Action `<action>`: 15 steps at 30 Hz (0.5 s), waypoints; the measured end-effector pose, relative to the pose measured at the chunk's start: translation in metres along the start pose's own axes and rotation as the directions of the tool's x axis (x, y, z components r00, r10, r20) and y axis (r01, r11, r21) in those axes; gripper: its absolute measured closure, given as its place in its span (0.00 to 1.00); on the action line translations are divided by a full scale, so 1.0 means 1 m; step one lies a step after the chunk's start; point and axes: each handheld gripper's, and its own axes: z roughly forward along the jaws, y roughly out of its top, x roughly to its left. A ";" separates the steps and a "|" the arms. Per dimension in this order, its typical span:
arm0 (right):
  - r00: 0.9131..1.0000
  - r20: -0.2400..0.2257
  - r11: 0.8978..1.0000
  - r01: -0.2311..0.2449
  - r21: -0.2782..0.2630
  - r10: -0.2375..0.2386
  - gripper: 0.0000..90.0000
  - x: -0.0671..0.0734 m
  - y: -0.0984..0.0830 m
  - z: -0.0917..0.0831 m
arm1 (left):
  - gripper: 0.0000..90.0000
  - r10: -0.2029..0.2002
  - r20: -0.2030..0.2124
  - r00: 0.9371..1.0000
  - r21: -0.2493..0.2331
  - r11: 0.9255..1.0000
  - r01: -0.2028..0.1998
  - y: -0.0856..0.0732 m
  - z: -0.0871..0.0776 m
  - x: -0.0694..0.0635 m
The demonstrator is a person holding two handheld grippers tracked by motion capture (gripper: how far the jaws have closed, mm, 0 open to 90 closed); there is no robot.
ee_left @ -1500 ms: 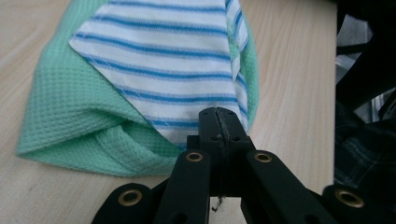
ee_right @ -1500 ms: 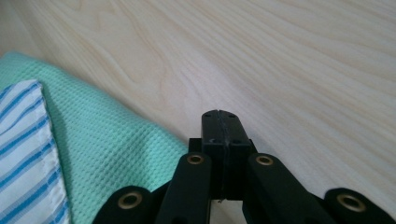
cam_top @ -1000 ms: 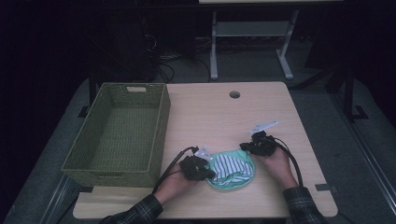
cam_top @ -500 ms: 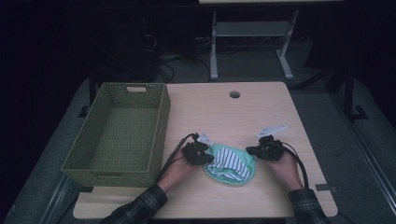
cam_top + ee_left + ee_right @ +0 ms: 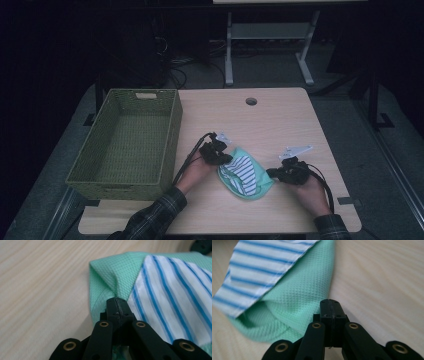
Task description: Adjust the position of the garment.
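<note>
The 2 hand-held grippers, left hand-held gripper (image 5: 226, 159) and right hand-held gripper (image 5: 272, 173), each pinched an edge of the green cloth (image 5: 247, 175) on the surface (image 5: 280, 120).

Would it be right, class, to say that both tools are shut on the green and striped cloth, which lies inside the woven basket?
Not quite. The cloth lies on the bare wooden table, to the right of the basket, not inside it; the high view shows this. The rest holds: the left tool and the right tool are each shut on an edge of the cloth.
</note>
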 end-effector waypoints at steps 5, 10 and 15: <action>1.000 -0.017 1.000 0.012 0.002 -0.011 1.00 0.012 -0.008 -0.003 | 0.99 0.010 0.004 1.000 -0.009 1.000 -0.010 0.006 0.006 0.004; 1.000 -0.015 1.000 0.004 -0.008 -0.004 1.00 0.014 -0.008 -0.003 | 0.99 -0.003 0.021 1.000 -0.021 1.000 0.004 0.006 0.007 0.006; 1.000 0.003 0.999 -0.008 -0.031 0.008 0.99 0.010 -0.008 -0.007 | 0.92 -0.004 0.029 1.000 -0.025 1.000 0.005 0.006 -0.001 0.010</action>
